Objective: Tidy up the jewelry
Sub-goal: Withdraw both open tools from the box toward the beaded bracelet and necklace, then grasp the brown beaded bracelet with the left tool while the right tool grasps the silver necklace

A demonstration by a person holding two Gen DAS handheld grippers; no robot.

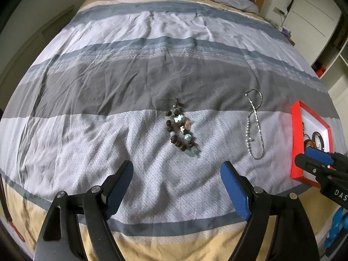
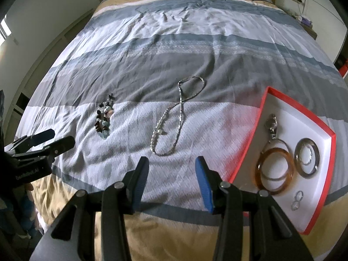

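- Left claw [image 1: 176, 169]: seen released, jaws spread wide, nothing held; positioned above the bed [image 1: 108, 130], just short of the beaded bracelet [image 1: 181, 128].
- Right claw [image 2: 172, 165]: seen released, empty; positioned just short of the silver chain necklace [image 2: 171, 117].
- Beaded bracelet and necklace are laid on the striped bed cover, apart from each other.
- Red-rimmed tray [image 2: 261, 108] is placed right of the necklace; an amber bangle [image 2: 275, 169], a metal ring [image 2: 306, 161] and a clasp pendant [image 2: 270, 124] are seen inside it.
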